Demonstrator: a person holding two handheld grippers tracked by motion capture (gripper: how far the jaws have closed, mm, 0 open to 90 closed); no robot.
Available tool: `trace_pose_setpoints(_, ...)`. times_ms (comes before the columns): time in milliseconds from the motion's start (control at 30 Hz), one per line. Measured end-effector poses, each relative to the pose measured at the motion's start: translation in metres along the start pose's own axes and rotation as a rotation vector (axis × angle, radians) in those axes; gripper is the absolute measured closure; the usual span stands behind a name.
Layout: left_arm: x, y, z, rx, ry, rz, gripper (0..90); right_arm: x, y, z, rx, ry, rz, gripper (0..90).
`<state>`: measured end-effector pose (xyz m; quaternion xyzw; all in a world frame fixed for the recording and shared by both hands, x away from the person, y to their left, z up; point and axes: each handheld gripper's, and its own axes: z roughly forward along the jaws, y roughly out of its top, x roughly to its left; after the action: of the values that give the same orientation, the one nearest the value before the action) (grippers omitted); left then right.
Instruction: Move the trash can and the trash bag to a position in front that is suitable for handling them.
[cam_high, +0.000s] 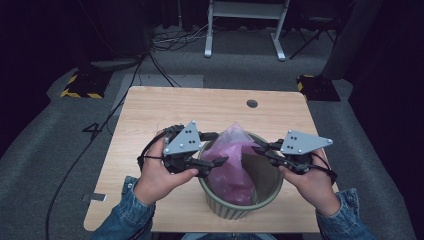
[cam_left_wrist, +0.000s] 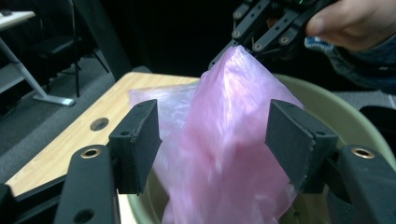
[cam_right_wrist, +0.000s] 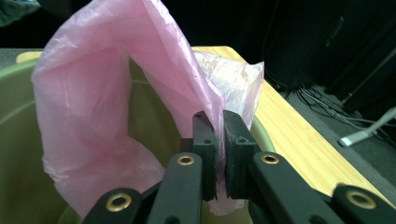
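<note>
While pinched by right jaws, pink bag (cam_right_wrist: 88, 116)

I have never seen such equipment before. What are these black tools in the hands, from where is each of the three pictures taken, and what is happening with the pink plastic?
There is no robot arm here. A person sits at a wooden table and holds a pair of hand-operated tongs in each hand.

The high view comes from a camera above the person, looking down on the table. The other two pictures come from small cameras that ride on the tongs and look along their black jaws.

On the table stands a green ribbed bin with a thin pink plastic bag inside it.

The right tongs are shut on an edge of the bag and hold it up. The left tongs are open: the bag lies between their jaws, but the pads do not press it. It looks like the bag is being fitted into the bin.
</note>
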<state>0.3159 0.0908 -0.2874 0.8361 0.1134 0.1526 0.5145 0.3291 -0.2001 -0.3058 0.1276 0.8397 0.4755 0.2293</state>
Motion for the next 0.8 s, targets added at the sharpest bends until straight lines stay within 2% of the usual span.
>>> trace_pose_setpoints(100,-0.003,-0.001,0.013,0.065,-0.059,0.021,57.2,0.002,0.005,0.0,-0.024,-0.003,-0.007,81.8)
trace_pose_setpoints(133,-0.004,-0.003,0.017,0.086,-0.065,0.035,65.0,0.002,0.007,-0.001,-0.036,-0.011,-0.003,79.8)
trace_pose_setpoints(233,-0.005,-0.006,0.022,0.117,-0.084,0.066,81.0,-0.001,0.009,-0.005,-0.074,-0.038,0.011,76.6)
trace_pose_setpoints(367,-0.006,-0.008,0.022,0.127,-0.08,0.084,87.8,-0.004,0.008,-0.008,-0.094,-0.059,0.032,75.2)
trace_pose_setpoints(400,-0.006,-0.008,0.021,0.125,-0.075,0.084,88.0,-0.004,0.007,-0.008,-0.094,-0.06,0.037,75.5)
trace_pose_setpoints(500,-0.005,-0.01,0.018,0.116,-0.055,0.075,89.1,-0.006,0.005,-0.009,-0.081,-0.043,0.049,86.3)
trace_pose_setpoints(600,-0.003,-0.013,0.017,0.117,-0.048,0.06,88.7,-0.006,0.003,-0.011,-0.077,-0.036,0.063,88.8)
trace_pose_setpoints(633,-0.003,-0.014,0.017,0.124,-0.055,0.047,86.1,-0.006,0.003,-0.011,-0.073,-0.038,0.063,89.1)
trace_pose_setpoints(667,-0.002,-0.014,0.017,0.129,-0.06,0.032,80.0,-0.006,0.003,-0.012,-0.069,-0.041,0.058,89.3)
trace_pose_setpoints(733,-0.003,-0.012,0.017,0.1,-0.036,0.004,59.6,-0.006,0.003,-0.012,-0.059,-0.04,0.049,89.4)
trace_pose_setpoints(767,-0.003,-0.01,0.016,0.089,-0.022,0.003,52.3,-0.006,0.004,-0.012,-0.054,-0.035,0.041,89.4)
trace_pose_setpoints(800,-0.003,-0.008,0.014,0.079,-0.014,0.0,48.6,-0.005,0.004,-0.012,-0.05,-0.033,0.035,89.4)
